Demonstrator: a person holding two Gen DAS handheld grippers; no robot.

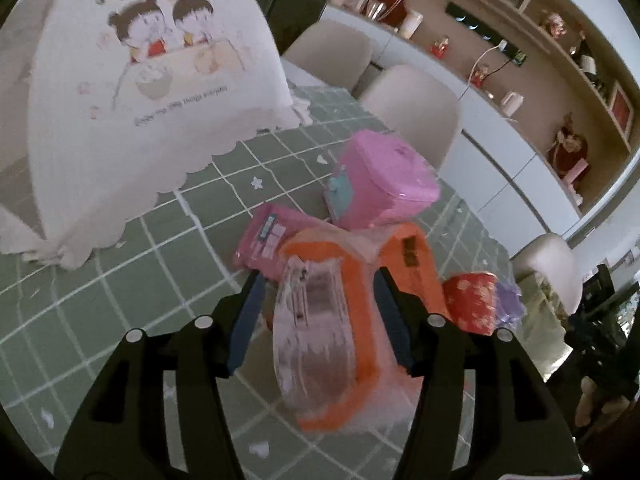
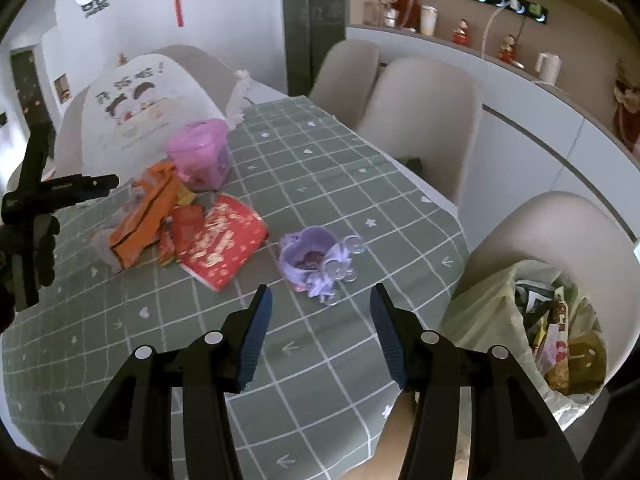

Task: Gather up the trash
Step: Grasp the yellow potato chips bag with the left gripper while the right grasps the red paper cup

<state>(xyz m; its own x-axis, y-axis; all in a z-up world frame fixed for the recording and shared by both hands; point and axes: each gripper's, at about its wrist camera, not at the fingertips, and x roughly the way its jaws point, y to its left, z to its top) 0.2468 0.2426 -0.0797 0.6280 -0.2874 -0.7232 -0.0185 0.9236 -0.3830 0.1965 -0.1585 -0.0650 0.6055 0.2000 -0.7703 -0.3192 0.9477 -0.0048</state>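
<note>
Left wrist view: showing the left gripper spread wide, straddling the orange wrapper low in the frame, pads apparently not pressing on it, so gripping nothing.

Lying on that wrapper, a clear plastic piece; just beyond, crowding against it, a pink packet and a pink tub, with a red packet at the right.

Judging the risks: closing on the slick clear plastic alone and leaving the orange wrapper behind; pinching the checked tablecloth along with it; dragging the pink packet or nudging the tub, given how tightly the pile is sitting.

Right wrist view: showing the right gripper also spread and empty, hanging over bare cloth, near a purple basket at frame centre.

Revealing what the other view is missing: the trash bag standing open at lower right on a chair, already holding wrappers. Hiding, in turn, the pink packet behind the pile.
</note>
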